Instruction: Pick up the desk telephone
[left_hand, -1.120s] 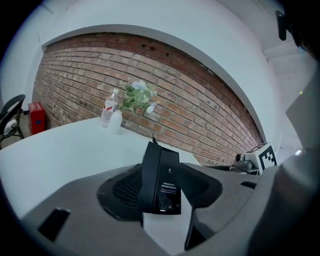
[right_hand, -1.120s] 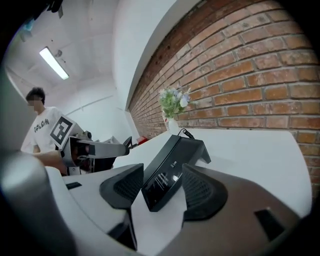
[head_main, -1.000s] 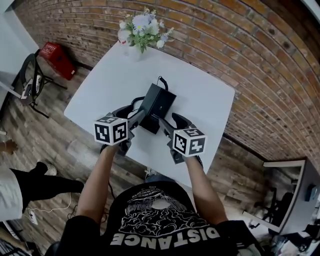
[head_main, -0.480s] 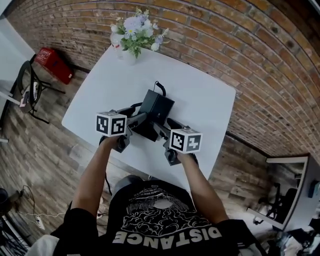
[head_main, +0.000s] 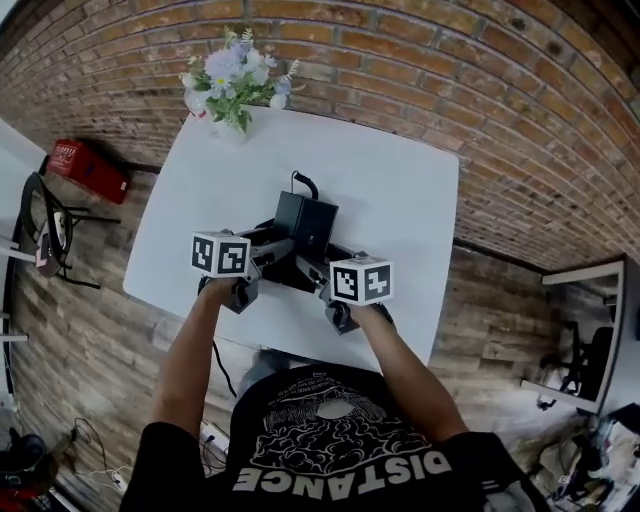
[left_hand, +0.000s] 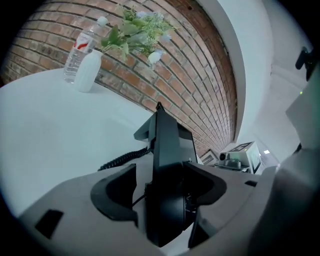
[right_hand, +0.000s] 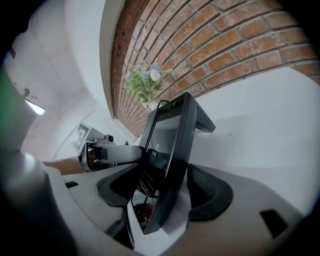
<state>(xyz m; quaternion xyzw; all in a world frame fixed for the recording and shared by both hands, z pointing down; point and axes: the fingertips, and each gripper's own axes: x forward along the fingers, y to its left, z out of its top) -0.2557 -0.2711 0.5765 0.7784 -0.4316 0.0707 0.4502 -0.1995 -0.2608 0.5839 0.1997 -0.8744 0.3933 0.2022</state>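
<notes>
The black desk telephone (head_main: 305, 222) stands on the white table (head_main: 400, 190), its coiled cord (left_hand: 125, 159) trailing to the left. My left gripper (head_main: 275, 250) straddles its left edge. The left gripper view shows the phone (left_hand: 165, 150) between the opening jaws of my left gripper (left_hand: 162, 195), with a gap at the left pad. My right gripper (head_main: 315, 270) straddles the right edge. In the right gripper view the phone's screen side (right_hand: 170, 150) sits between the wide jaws of my right gripper (right_hand: 165, 190), and the pads do not press on it.
A white vase of flowers (head_main: 232, 85) and a water bottle (left_hand: 82, 47) stand at the table's far left corner against the brick wall. A red case (head_main: 90, 170) and a black stand (head_main: 45, 235) are on the wooden floor to the left.
Both grippers and the telephone have come down toward the table top. The jaws on both sides now stand wider round the phone.
</notes>
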